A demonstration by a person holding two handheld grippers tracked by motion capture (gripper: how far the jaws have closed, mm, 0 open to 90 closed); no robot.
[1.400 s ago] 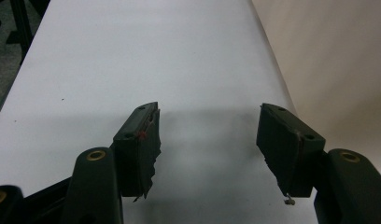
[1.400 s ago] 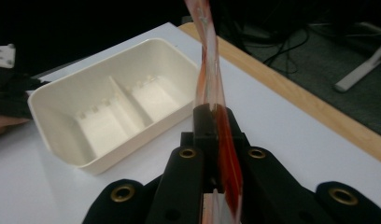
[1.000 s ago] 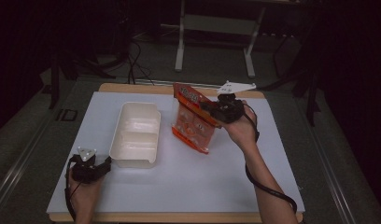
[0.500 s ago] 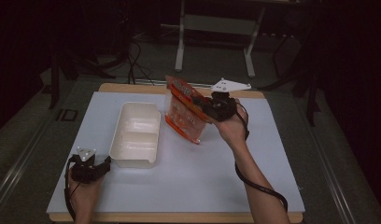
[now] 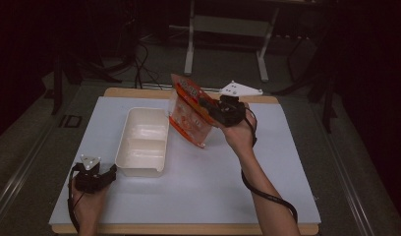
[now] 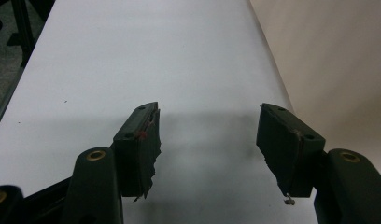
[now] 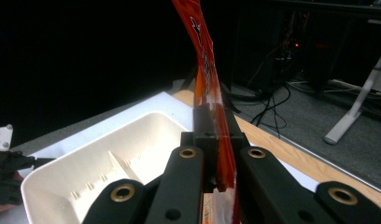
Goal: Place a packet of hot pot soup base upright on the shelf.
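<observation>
The flat orange-red printed plastic snack packet [image 5: 189, 112] is glossy, with pale lettering on its upper band and a clear lower part through which light-coloured pieces show. In the high view it hangs above the middle of the frame, off the white-covered worktop [image 5: 203, 187], just right of the white two-compartment plastic tray [image 5: 142, 140], and is pinched by the right gripper [image 5: 208, 109], whose jaws are closed tight on it.

The high view shows the packet's broad printed face; the right gripper view [image 7: 215, 140] shows it edge-on, a thin orange strip [image 7: 205, 51] rising from between the jaws towards the top of the frame, with the tray's divider [image 7: 118, 165] visible at lower left. The left gripper view shows the left gripper [image 6: 209, 140] with jaws spread wide and nothing between them, over bare worktop, the tray's cream wall [image 6: 333, 70] at the right edge. In the high view that gripper [image 5: 93, 174] sits at lower left, beside the tray's near corner.

The packet's long axis runs tilted, its top end towards the upper left and its bottom towards the lower right.
</observation>
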